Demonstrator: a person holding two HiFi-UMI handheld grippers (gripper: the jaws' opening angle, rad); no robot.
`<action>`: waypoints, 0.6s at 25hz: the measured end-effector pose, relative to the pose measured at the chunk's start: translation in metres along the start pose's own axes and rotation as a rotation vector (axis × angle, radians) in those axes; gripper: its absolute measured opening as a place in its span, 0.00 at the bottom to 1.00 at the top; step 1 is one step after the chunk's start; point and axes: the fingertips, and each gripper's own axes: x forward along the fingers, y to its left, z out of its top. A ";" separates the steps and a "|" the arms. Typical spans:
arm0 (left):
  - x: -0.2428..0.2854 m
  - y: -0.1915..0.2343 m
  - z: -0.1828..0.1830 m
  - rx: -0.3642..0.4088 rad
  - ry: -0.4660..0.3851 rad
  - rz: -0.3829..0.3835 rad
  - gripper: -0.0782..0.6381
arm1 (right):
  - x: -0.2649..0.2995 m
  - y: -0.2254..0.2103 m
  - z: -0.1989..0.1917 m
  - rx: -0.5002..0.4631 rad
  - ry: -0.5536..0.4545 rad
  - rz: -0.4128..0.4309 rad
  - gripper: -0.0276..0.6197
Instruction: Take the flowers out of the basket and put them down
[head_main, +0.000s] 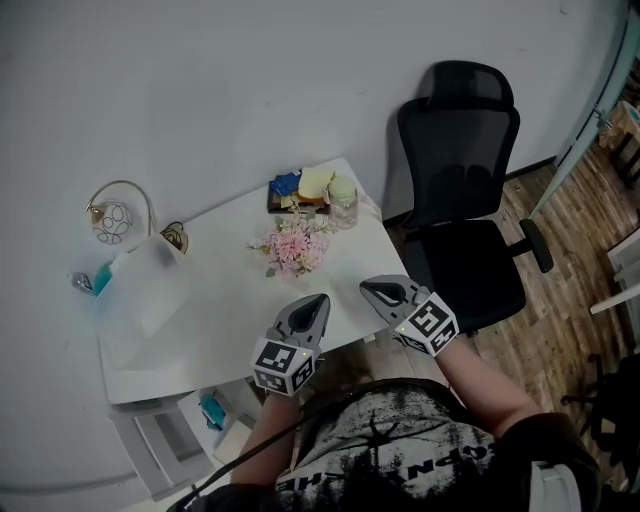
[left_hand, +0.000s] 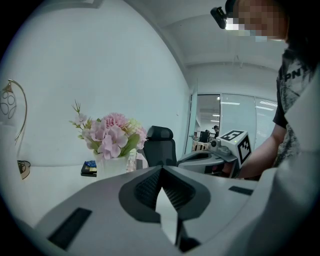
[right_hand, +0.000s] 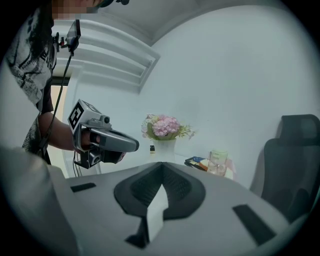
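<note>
Head view: pink flowers (head_main: 293, 247) stand mid-frame on the table (head_main: 220, 310). Below them hover the left gripper (head_main: 321, 299) and right gripper (head_main: 367, 288) (both empty), jaws pressed together.

Plain white wall (head_main: 200, 90) far; black mesh office chair (head_main: 460, 200) right of white table (head_main: 220, 310), on brown wood-plank floor (head_main: 560, 260).

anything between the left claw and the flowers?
Nothing. In the head view, only bare white tabletop lies between the left claw and the flowers.
</note>
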 end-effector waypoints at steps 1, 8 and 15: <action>0.001 0.000 -0.001 0.003 0.003 0.000 0.13 | 0.000 0.000 -0.001 -0.001 0.002 0.000 0.07; 0.006 0.000 -0.002 0.005 0.014 0.010 0.13 | 0.000 -0.005 -0.002 -0.004 0.009 0.002 0.07; 0.008 0.000 -0.001 0.009 0.018 0.010 0.13 | 0.003 -0.004 0.000 -0.004 -0.002 0.011 0.07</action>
